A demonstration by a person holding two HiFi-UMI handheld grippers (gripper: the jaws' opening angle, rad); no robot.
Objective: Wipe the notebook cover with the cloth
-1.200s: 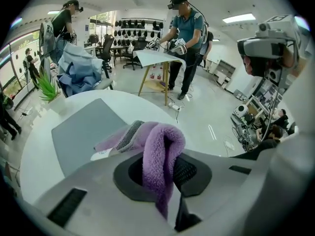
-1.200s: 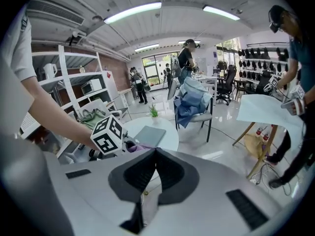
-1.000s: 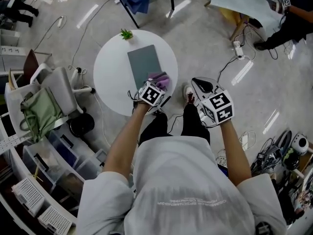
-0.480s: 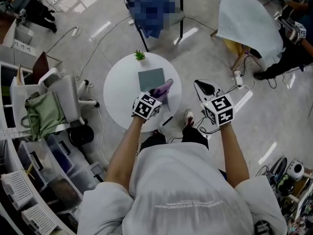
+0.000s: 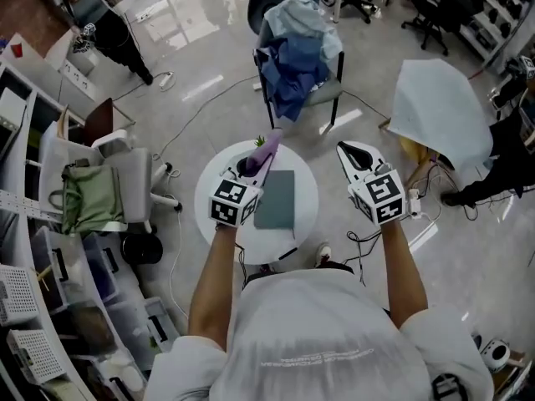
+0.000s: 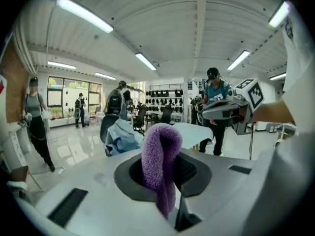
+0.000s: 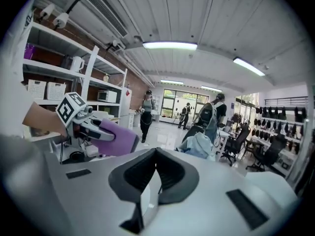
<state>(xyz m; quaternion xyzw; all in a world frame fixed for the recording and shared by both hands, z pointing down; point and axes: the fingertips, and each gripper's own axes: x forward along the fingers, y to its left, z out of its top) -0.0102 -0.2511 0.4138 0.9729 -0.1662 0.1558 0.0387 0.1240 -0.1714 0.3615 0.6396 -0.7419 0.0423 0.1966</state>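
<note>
Notably, left gripper (image 5: 256,167) was clamped on the purple cloth (image 5: 269,145), which pointed toward 1 o'clock. Notebook (image 5: 277,200) lay flat on the round table (image 5: 298,229), long axis 12-to-6. Right gripper (image 5: 350,152), jaws together, hung at the table's 3 o'clock.

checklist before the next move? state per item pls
1. Grip on cloth: ok. The left gripper has its jaws shut on it.
2. Cloth on notebook: not ok. The left gripper view looks level across the room, not down at the cover.
3. Notebook closed and flat on table: ok.
4. Right gripper out of the way: ok. It is empty, jaws together, to the right of the table.
5. Cover clean: cannot tell.
</note>
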